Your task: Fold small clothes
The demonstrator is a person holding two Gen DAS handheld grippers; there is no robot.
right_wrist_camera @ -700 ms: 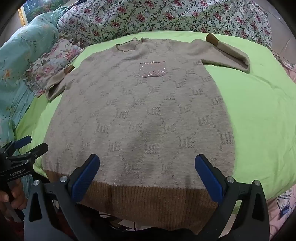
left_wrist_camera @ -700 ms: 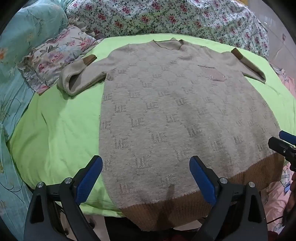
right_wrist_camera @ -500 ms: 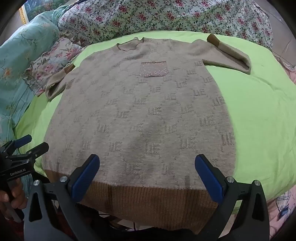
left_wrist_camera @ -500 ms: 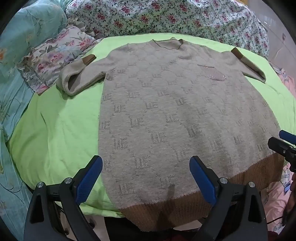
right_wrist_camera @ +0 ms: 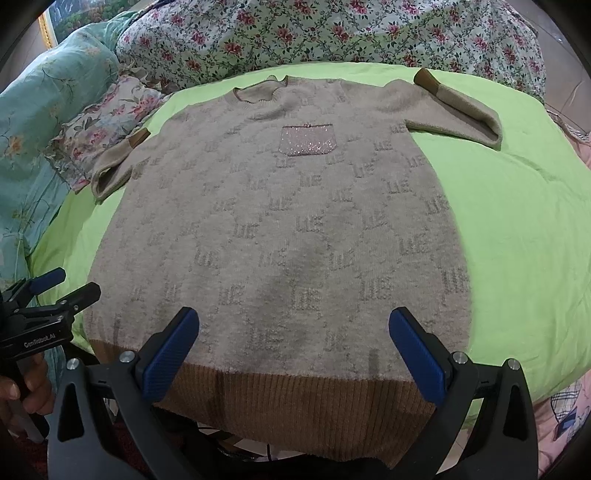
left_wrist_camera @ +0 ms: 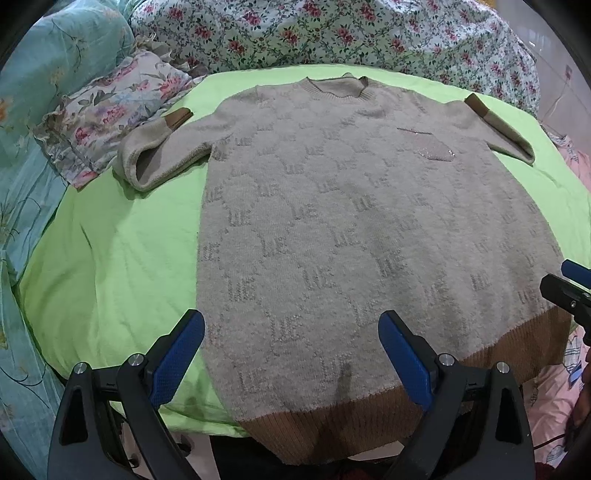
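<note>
Both claws hang released near the sweater's hem, blue pads spread wide and empty: the left claw (left_wrist_camera: 291,354) over the hem's left part, the right claw (right_wrist_camera: 293,352) over its right part. A beige knit sweater (right_wrist_camera: 280,236) lies flat, face up, on a lime-green sheet (right_wrist_camera: 517,229) covering the bed, sleeves out, brown ribbed hem (right_wrist_camera: 295,402) nearest. Floral bedding (right_wrist_camera: 332,33) lies beyond the collar.
</note>
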